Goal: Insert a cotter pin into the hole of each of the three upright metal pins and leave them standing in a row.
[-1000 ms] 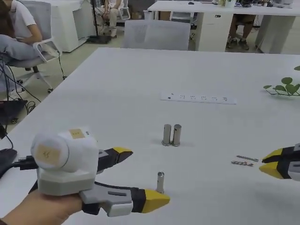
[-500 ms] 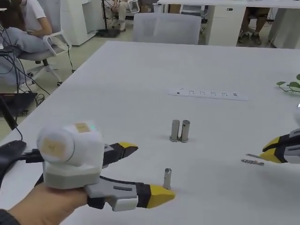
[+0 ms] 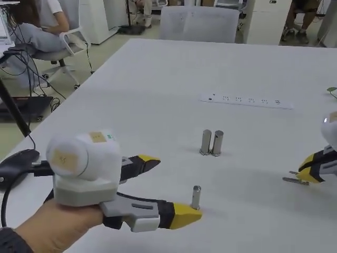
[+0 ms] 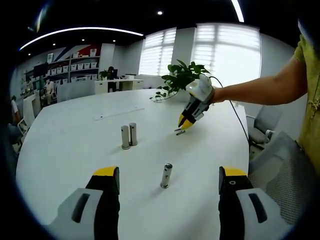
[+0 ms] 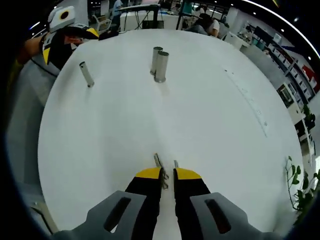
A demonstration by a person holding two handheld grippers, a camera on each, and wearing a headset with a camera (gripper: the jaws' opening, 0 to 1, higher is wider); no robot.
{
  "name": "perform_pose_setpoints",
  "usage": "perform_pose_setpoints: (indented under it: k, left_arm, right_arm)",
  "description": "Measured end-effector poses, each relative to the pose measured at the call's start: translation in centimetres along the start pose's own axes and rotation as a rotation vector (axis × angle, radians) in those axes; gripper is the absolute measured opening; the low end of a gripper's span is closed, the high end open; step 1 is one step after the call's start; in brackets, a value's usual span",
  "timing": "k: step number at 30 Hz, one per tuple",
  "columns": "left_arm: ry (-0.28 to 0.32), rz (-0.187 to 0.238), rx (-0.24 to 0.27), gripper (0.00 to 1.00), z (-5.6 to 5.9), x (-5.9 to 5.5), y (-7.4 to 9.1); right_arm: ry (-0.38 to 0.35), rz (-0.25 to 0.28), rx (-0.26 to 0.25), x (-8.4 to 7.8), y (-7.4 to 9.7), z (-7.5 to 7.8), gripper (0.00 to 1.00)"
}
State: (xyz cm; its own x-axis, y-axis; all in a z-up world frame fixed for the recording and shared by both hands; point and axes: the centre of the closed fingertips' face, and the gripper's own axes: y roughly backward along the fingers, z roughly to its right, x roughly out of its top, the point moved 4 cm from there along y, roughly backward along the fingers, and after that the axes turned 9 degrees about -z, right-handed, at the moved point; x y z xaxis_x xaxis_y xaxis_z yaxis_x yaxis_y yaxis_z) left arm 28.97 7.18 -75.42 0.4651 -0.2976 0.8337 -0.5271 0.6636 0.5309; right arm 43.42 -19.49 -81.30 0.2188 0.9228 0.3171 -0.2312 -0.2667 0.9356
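Note:
Two upright metal pins (image 3: 211, 143) stand touching near the table's middle, and a third metal pin (image 3: 196, 196) stands alone closer to me. My left gripper (image 3: 174, 190) is open beside the lone pin. In the left gripper view that pin (image 4: 166, 175) stands between and just beyond the wide jaws of the left gripper (image 4: 170, 174). My right gripper (image 3: 310, 169) is low at the table's right side. In its own view the right gripper (image 5: 168, 175) has its jaws drawn together on a cotter pin (image 5: 160, 165), with a second cotter pin (image 5: 176, 164) lying beside it.
A white power strip (image 3: 245, 101) lies across the table behind the pins. A grey chair (image 3: 197, 23) stands at the far edge, and a person (image 3: 39, 26) sits at the far left. A potted plant (image 4: 182, 75) stands near the right gripper.
The right gripper has come down onto the cotter pins and its jaws have narrowed around one. The left gripper stays open by the lone pin. The head camera has shifted.

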Motion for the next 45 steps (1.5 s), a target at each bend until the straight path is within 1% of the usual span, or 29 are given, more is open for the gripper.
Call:
perform_pose_setpoints:
  k: [3, 7, 10, 13, 18, 20, 22, 25, 32, 35, 37, 43, 45]
  left_arm:
    - [0.004, -0.002, 0.001, 0.81, -0.1, 0.0, 0.0]
    - [0.009, -0.004, 0.004, 0.81, -0.2, -0.1, 0.0]
    - [0.014, -0.004, 0.007, 0.81, -0.4, -0.1, 0.0]
    - [0.017, -0.005, 0.008, 0.81, -0.5, -0.2, 0.0]
    - [0.022, -0.007, 0.010, 0.81, -0.5, -0.2, 0.0]
    - [0.024, -0.007, 0.011, 0.81, -0.6, -0.3, 0.0]
    - [0.027, -0.006, 0.012, 0.81, -0.6, -0.3, 0.0]
    - [0.030, -0.005, 0.014, 0.80, -0.7, -0.3, 0.0]
    - [0.034, -0.001, 0.016, 0.80, -0.7, -0.2, 0.1]
    - [0.035, -0.002, 0.015, 0.80, -0.7, -0.2, 0.1]
    - [0.034, -0.003, 0.015, 0.80, -0.7, -0.2, 0.1]
    - [0.036, -0.001, 0.016, 0.80, -0.7, -0.2, 0.1]
    - [0.036, 0.000, 0.015, 0.80, -0.7, -0.2, 0.1]
  right_arm:
    - [0.032, -0.024, 0.004, 0.0, -0.1, 0.2, 0.10]
    - [0.049, -0.037, 0.029, 0.0, -0.3, 0.3, 0.08]
    - [0.066, -0.050, 0.058, 0.1, -0.5, 0.1, 0.07]
    - [0.098, -0.077, 0.060, 0.0, -0.8, 0.2, 0.06]
    - [0.112, -0.088, 0.084, 0.1, -1.0, 0.0, 0.06]
    - [0.120, -0.104, 0.093, 0.0, -1.1, -0.1, 0.05]
    - [0.126, -0.100, 0.097, 0.1, -1.1, 0.0, 0.06]
    - [0.139, -0.113, 0.110, 0.0, -1.1, -0.1, 0.06]
    - [0.189, -0.137, 0.105, 0.2, -1.1, -0.2, 0.05]
    - [0.211, -0.145, 0.081, 0.2, -1.2, 0.2, 0.05]
    - [0.212, -0.147, 0.088, 0.2, -1.2, 0.1, 0.05]
    - [0.230, -0.155, 0.075, 0.2, -1.2, 0.2, 0.05]
    - [0.237, -0.160, 0.078, 0.2, -1.2, 0.2, 0.05]
